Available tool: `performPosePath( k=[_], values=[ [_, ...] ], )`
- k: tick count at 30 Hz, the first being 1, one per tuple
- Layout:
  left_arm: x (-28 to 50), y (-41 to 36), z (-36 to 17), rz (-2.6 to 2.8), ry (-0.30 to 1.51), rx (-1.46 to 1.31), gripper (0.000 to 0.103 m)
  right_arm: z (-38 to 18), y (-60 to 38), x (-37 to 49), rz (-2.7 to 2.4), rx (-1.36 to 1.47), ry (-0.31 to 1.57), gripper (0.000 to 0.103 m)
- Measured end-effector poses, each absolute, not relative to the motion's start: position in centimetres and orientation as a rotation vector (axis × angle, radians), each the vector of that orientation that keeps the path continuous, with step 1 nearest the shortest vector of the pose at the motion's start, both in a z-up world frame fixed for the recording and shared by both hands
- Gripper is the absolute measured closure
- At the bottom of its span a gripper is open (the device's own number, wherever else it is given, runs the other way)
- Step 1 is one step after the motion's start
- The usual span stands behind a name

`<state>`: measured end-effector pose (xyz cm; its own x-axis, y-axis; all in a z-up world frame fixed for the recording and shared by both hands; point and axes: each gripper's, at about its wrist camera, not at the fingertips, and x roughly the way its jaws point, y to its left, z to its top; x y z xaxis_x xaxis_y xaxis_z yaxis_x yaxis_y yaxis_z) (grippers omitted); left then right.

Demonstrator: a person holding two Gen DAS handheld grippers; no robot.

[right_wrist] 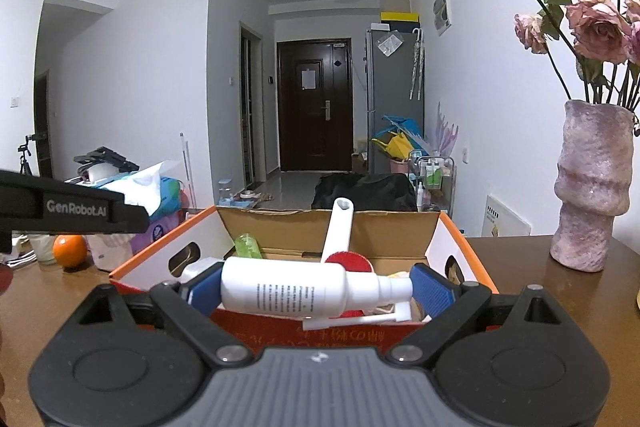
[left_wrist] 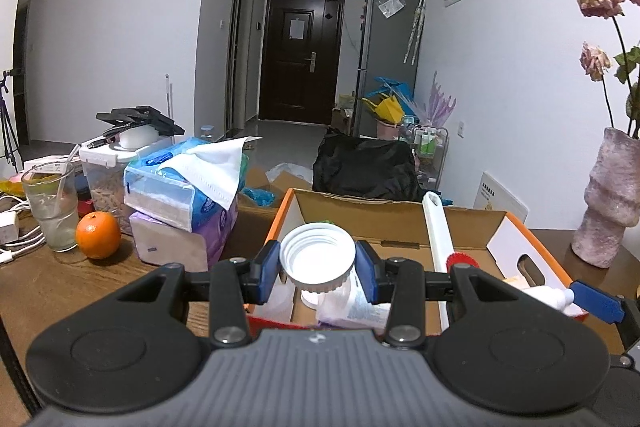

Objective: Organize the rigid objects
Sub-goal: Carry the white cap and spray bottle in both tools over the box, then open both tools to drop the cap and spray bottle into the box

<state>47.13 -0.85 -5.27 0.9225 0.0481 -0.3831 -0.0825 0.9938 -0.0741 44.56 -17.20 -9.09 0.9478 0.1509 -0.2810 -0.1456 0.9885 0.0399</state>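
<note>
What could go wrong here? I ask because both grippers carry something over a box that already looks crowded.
1. The left gripper pinches the white lid only by its rim; it could slip or tilt out.
2. The right gripper clamps the white spray bottle end to end, so it may pivot loose.
3. The brush handle leaning in the cardboard box may block both drops.

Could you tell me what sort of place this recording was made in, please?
Most likely a lived-in flat: a wooden table faces a hallway with a dark entrance door and a grey fridge. A vase of dried roses adds to the domestic look.
</note>
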Motion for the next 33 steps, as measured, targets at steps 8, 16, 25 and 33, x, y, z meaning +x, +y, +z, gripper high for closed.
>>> performPosePath(
  k=[8,16,25,33],
  values=[
    [49.1,-1.3,-5.4,0.067,0.387,-0.086,0.061,-9.0,-17.5,46.3,0.126,0.023,0.277,0.007],
    [50.9,-1.4,-5.6,0.065,0.381,-0.088,0.061,-9.0,-17.8,48.4,0.102,0.023,0.271,0.007],
    [53.1,-2.1,-6.4,0.066,0.395,-0.073,0.061,-8.9,-18.1,50.8,0.068,0.020,0.267,0.007],
    [54.8,-2.6,-7.3,0.078,0.405,-0.058,0.061,-9.1,-18.4,52.6,0.043,0.011,0.269,0.007]
  ],
)
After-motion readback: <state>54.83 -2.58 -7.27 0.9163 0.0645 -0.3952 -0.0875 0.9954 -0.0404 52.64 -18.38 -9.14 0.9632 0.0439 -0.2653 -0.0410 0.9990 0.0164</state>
